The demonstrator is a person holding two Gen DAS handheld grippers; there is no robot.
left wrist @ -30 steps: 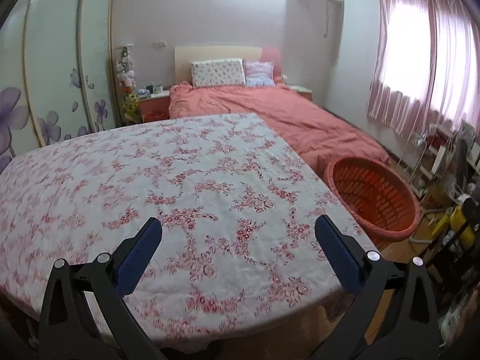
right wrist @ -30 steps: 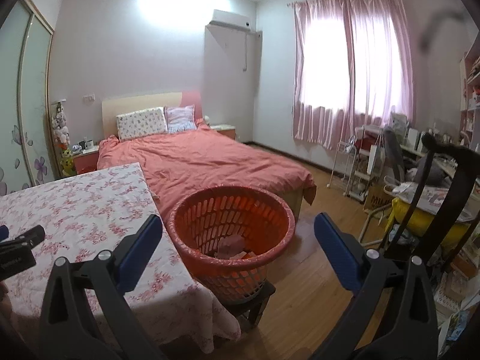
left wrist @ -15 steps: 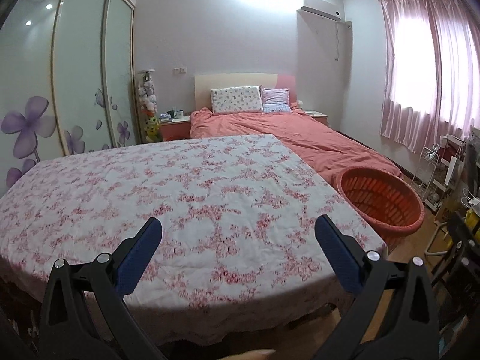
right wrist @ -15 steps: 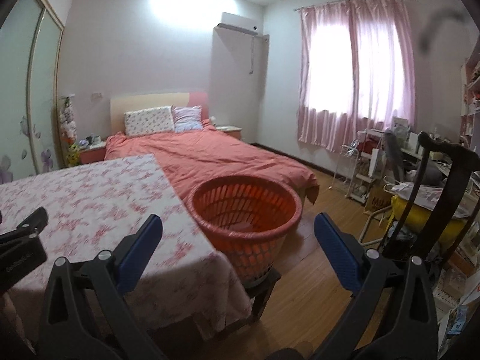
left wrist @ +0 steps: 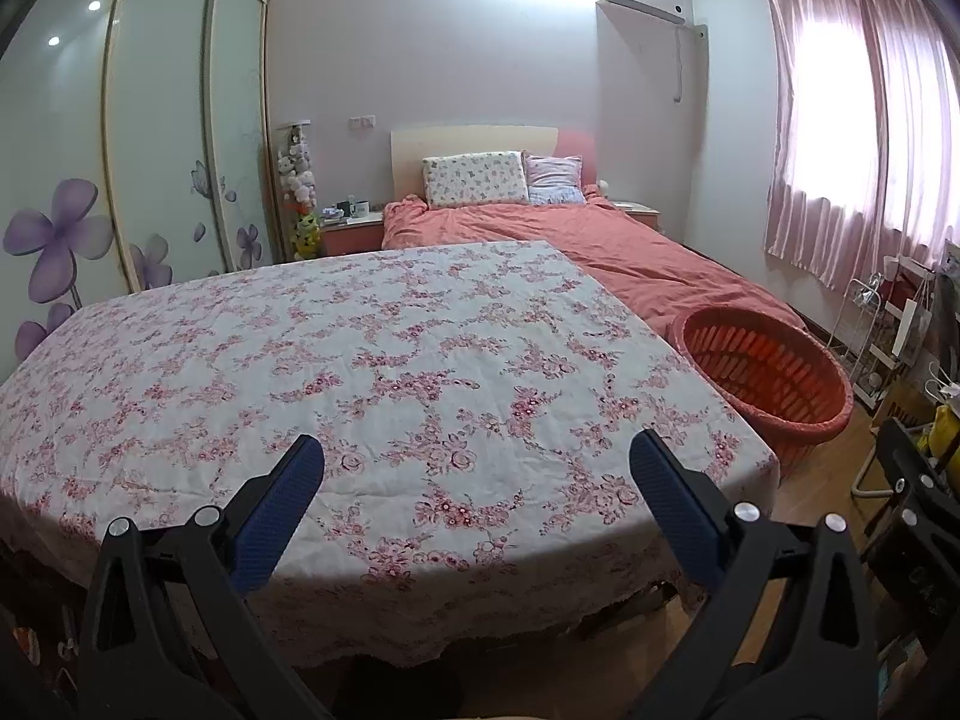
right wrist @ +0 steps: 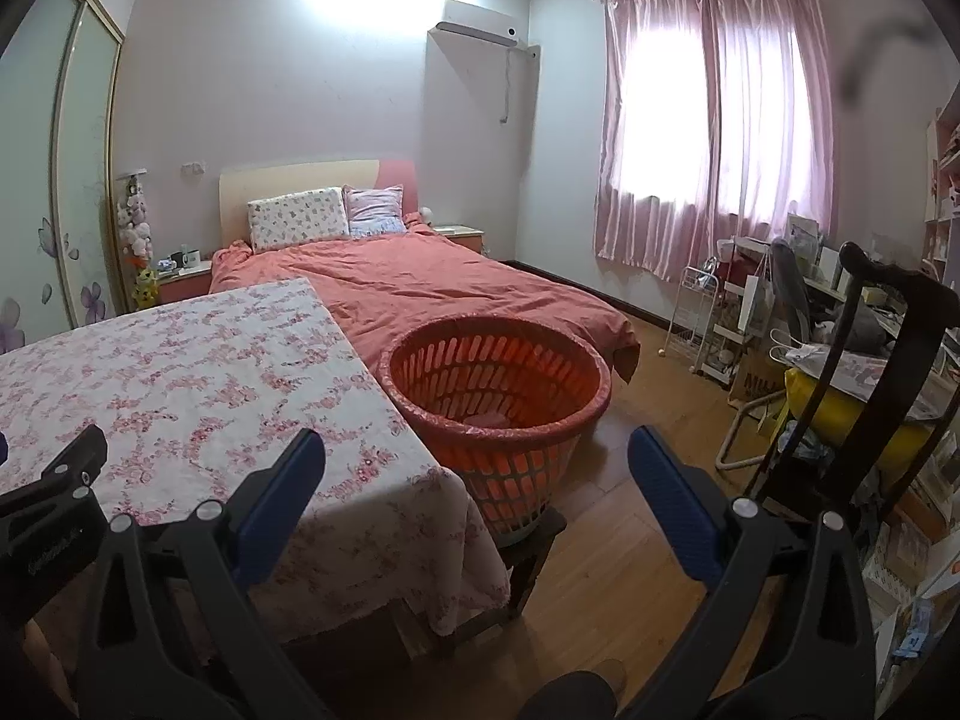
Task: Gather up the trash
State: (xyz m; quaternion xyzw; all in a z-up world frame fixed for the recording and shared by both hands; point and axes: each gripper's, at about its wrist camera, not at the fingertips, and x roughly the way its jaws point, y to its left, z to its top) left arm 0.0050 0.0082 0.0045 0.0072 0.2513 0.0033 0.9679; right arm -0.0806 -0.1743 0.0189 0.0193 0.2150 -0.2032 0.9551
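We see left gripper [left wrist: 477, 465] spread, holding nothing | right gripper [right wrist: 477, 462] spread, holding nothing | orange basket [right wrist: 498, 384] mid-frame beside floral table [right wrist: 180, 372]

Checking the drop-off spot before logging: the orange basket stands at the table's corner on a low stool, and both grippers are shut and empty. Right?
One thing is off: both grippers are open, not shut. The left gripper and right gripper show their jaws spread wide in their own wrist views, with nothing between. The orange basket does stand at the table corner on the low stool.
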